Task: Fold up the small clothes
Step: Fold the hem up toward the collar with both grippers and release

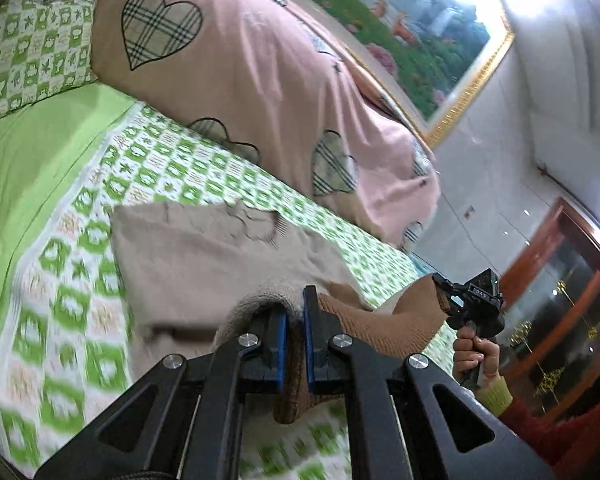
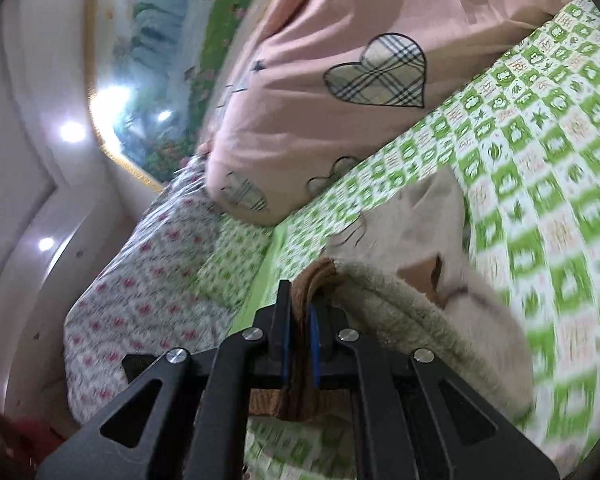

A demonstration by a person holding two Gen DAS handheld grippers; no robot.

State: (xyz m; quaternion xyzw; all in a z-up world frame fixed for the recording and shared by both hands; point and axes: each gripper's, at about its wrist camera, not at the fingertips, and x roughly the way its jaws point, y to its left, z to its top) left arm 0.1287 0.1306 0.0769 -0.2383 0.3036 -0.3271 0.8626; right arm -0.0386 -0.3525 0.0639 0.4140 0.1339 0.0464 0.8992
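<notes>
While both claws grip it, the beige sweater point(image 1: 204, 256) is partly raised off the green-checked bed sheet point(image 1: 80, 312). Left claw point(image 1: 296, 320) is clamped on its brown ribbed hem point(image 1: 380, 316); right claw point(image 2: 298, 320) pinches a folded brown ribbed edge, fuzzy lining beside it. Small white lettering on the right claw's housing point(image 1: 480, 292) is too small to read. A pink quilt point(image 1: 260, 80) with plaid hearts lies along the bed's far edge.
</notes>
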